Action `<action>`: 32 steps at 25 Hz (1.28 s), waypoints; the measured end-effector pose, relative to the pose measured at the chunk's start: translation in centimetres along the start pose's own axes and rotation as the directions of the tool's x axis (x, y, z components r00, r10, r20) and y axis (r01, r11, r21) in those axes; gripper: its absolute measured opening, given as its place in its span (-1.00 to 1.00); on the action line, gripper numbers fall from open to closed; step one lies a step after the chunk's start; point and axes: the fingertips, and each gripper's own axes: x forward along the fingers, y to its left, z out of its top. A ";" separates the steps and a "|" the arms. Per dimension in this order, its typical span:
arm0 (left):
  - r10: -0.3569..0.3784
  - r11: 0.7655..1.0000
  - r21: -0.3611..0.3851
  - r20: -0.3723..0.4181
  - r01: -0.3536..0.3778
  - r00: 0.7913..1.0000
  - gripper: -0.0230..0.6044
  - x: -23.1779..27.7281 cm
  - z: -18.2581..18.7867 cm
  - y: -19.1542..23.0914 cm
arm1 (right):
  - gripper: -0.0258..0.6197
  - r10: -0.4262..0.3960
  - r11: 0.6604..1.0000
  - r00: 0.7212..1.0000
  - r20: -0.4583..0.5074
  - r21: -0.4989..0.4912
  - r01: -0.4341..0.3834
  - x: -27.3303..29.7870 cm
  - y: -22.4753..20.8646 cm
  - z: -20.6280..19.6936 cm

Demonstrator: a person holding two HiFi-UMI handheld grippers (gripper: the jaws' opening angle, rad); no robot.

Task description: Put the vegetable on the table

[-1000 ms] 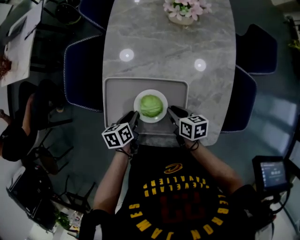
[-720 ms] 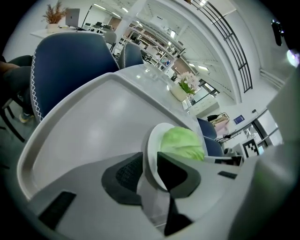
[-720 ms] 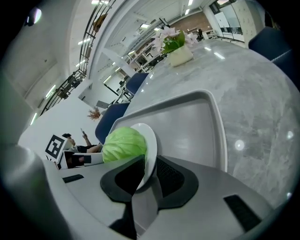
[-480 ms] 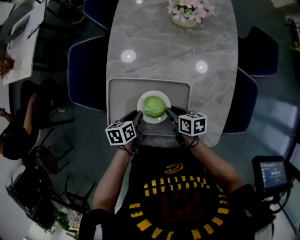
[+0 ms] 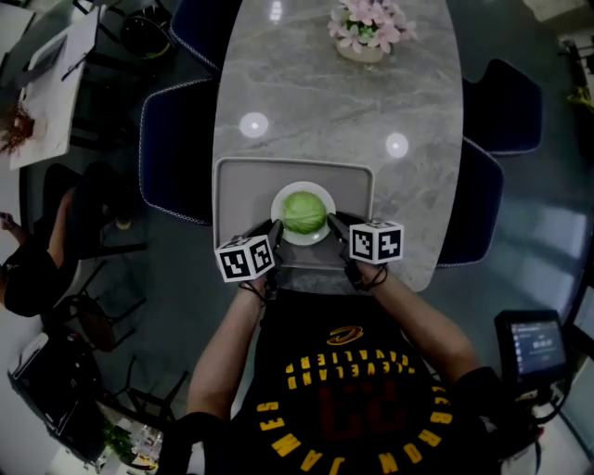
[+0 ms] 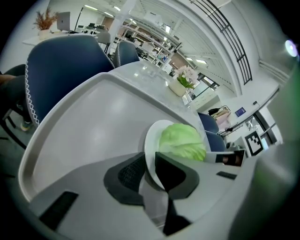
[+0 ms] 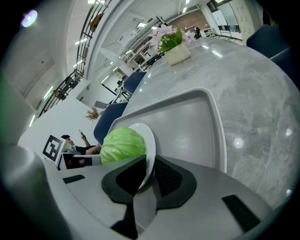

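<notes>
A green cabbage (image 5: pixel 303 211) lies on a white plate (image 5: pixel 281 197), which rests on a grey tray (image 5: pixel 239 190) at the near end of the marble table (image 5: pixel 334 102). My left gripper (image 5: pixel 276 232) grips the plate's near-left rim and my right gripper (image 5: pixel 336 225) its near-right rim. In the left gripper view the plate (image 6: pixel 152 140) edge runs between the left gripper (image 6: pixel 149 171) pads, with the cabbage (image 6: pixel 182 140) just beyond. The right gripper view shows the right gripper (image 7: pixel 149 176) clamping the plate (image 7: pixel 150 147) beside the cabbage (image 7: pixel 123 145).
A pot of pink flowers (image 5: pixel 368 23) stands at the table's far end. Dark blue chairs (image 5: pixel 176 148) flank the table on both sides. The tray's raised rim (image 6: pixel 56 110) surrounds the plate. A person sits at the far left (image 5: pixel 28 269).
Both grippers have moved inward and shut on the plate's near rim, the right one further than the left. The plate and cabbage stay at the same spot on the tray.
</notes>
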 end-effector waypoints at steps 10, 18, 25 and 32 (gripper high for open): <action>-0.009 0.999 -0.037 0.021 0.010 1.000 -0.75 1.1 0.1 -0.7 | -0.75 0.006 0.999 0.999 0.044 0.042 -0.008 -0.1 -1.7 0.5; -0.049 0.999 -0.014 0.015 0.050 0.999 -0.75 1.0 0.3 -3.0 | -0.75 -0.002 0.997 0.994 0.110 0.074 -0.006 -2.5 -2.3 0.9; -0.121 0.991 0.058 -0.026 0.122 0.992 -0.75 0.6 0.2 -7.0 | -0.75 -0.066 0.988 0.976 0.205 0.152 0.034 -6.9 -3.0 0.3; -0.164 0.975 0.135 -0.092 0.176 0.982 -0.76 3.7 -1.2 -11.7 | -0.75 -0.143 0.965 0.949 0.283 0.253 0.070 -10.6 -7.5 -0.5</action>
